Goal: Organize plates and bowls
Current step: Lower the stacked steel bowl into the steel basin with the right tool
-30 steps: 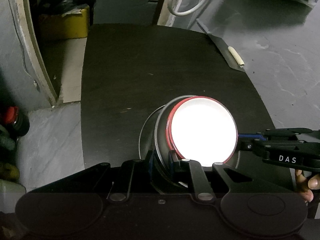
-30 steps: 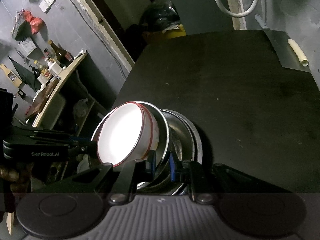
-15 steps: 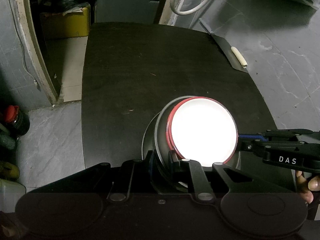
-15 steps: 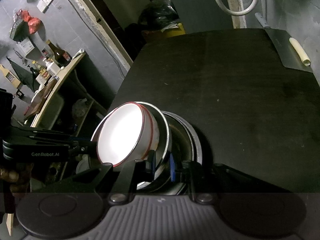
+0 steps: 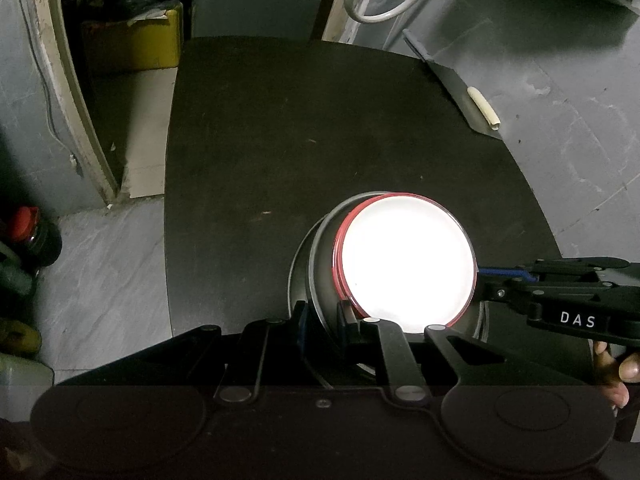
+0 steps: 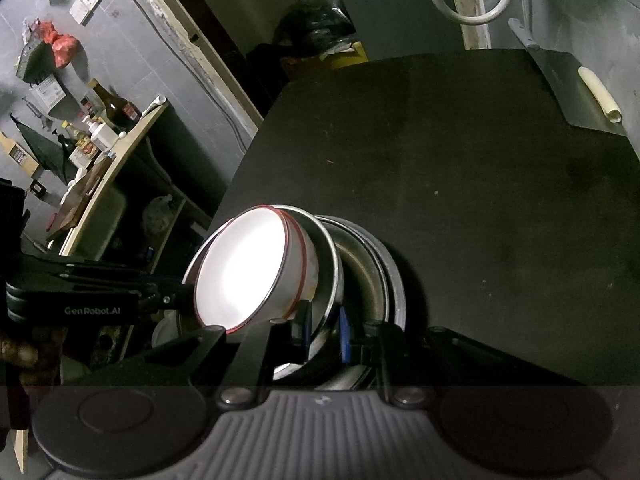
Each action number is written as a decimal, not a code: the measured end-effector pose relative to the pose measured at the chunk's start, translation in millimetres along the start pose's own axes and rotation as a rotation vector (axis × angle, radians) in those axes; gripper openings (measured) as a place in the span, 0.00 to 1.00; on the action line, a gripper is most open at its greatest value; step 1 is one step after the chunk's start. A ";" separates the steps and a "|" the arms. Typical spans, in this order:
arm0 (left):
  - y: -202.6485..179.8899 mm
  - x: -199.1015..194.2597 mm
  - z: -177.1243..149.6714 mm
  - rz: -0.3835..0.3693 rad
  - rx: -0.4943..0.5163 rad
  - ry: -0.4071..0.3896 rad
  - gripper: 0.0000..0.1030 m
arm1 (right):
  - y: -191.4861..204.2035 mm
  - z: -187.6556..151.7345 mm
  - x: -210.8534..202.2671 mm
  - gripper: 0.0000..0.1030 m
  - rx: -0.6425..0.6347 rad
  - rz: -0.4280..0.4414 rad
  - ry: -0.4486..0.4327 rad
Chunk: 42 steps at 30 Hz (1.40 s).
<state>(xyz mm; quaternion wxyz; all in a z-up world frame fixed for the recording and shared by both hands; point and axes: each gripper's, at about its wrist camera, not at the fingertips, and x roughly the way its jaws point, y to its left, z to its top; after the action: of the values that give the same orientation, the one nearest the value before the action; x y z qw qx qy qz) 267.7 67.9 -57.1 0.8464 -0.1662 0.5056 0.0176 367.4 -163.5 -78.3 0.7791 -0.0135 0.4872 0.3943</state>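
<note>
A stack of dishes sits at the near edge of the dark desk. On top is a white bowl with a red rim, nested inside a steel bowl that is tilted up towards the left, away from the steel plates lying under it.

The left gripper has its fingers narrowed onto the near-left rim of the steel bowl, one finger outside the wall and the other inside it, next to the white bowl. The right gripper pinches the same steel bowl at its right rim, with blue pads on both sides of the thin metal edge. In the left wrist view the right gripper reaches in from the right, and part of a hand shows below it.

At the far right corner of the desk lies a cleaver, with a pale roll resting on its blade. A shelf with bottles stands off to the left, well apart from the desk.
</note>
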 end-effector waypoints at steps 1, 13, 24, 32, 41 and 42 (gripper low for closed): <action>-0.2 0.2 -0.2 0.000 0.000 0.001 0.15 | -0.1 -0.3 0.4 0.16 0.002 0.000 0.000; -3.0 3.4 0.6 0.000 0.010 0.006 0.14 | -3.2 -3.4 -0.3 0.16 0.024 -0.005 -0.006; -4.2 4.6 1.3 -0.002 0.018 0.009 0.14 | -2.5 -4.2 -2.2 0.16 0.033 -0.014 -0.008; -3.5 5.8 2.2 -0.009 0.021 0.012 0.14 | -3.8 -6.2 -2.4 0.16 0.047 -0.014 -0.014; -3.1 5.1 2.0 -0.012 0.021 0.013 0.14 | -3.0 -7.6 -1.9 0.16 0.049 -0.025 -0.020; -3.7 5.2 1.9 -0.011 0.024 0.013 0.14 | -3.1 -7.5 -1.9 0.16 0.050 -0.025 -0.020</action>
<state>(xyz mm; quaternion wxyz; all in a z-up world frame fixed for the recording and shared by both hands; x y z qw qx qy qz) 272.6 64.3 -59.8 0.8451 -0.1589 0.5105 0.0058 363.3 -169.9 -81.9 0.7889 0.0037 0.4888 0.3725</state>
